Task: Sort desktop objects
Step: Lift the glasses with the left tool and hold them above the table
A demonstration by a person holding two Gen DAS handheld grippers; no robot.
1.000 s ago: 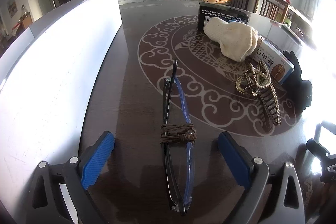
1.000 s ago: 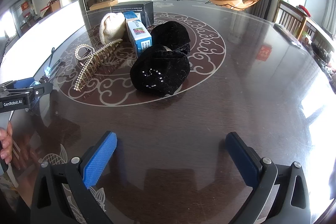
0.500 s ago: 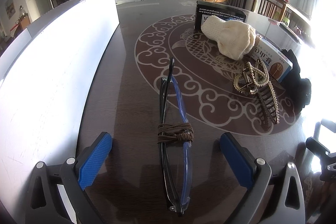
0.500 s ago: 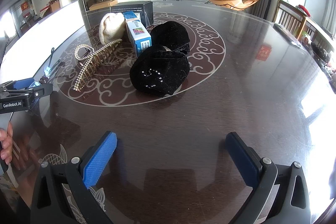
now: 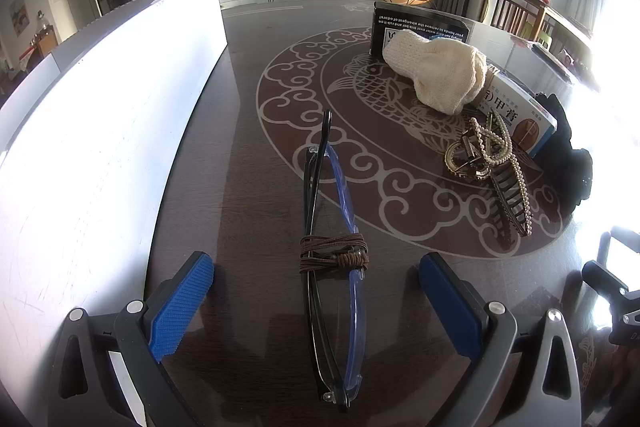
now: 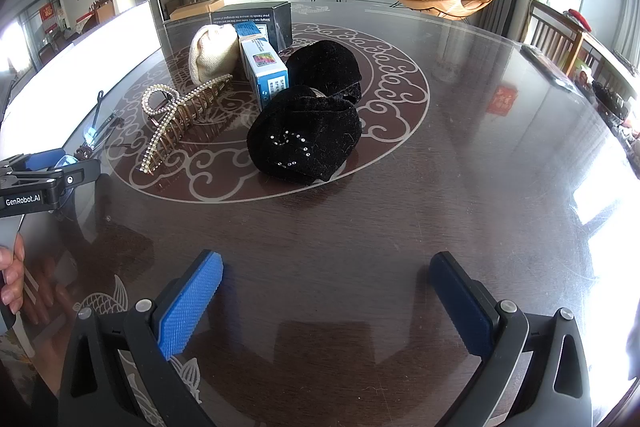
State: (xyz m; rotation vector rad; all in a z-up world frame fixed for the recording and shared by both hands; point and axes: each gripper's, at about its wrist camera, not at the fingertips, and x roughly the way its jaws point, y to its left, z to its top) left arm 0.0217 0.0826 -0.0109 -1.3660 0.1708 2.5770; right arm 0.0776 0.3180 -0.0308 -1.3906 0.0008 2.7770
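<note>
Folded black-and-blue glasses [image 5: 328, 235] with a brown cord [image 5: 333, 255] wound round them lie on the dark table, between the wide-open fingers of my left gripper [image 5: 316, 291]. A pearl hair claw [image 5: 496, 163], a cream knitted hat [image 5: 436, 75], a blue-and-white box [image 5: 520, 115] and a black box [image 5: 420, 27] lie further right. My right gripper [image 6: 326, 291] is open and empty above bare table, short of a black velvet hat [image 6: 304, 135]. The hair claw [image 6: 180, 115] and glasses [image 6: 94, 131] also show in the right wrist view.
A long white bin wall [image 5: 100, 115] runs along the table's left side. A second black velvet item [image 6: 324, 67] sits behind the first. The left gripper's body [image 6: 36, 183] and a hand [image 6: 12, 271] show at the left of the right wrist view.
My left gripper has drawn back slightly from the glasses, so they sit a little further forward between the fingers. The right gripper has not moved.
</note>
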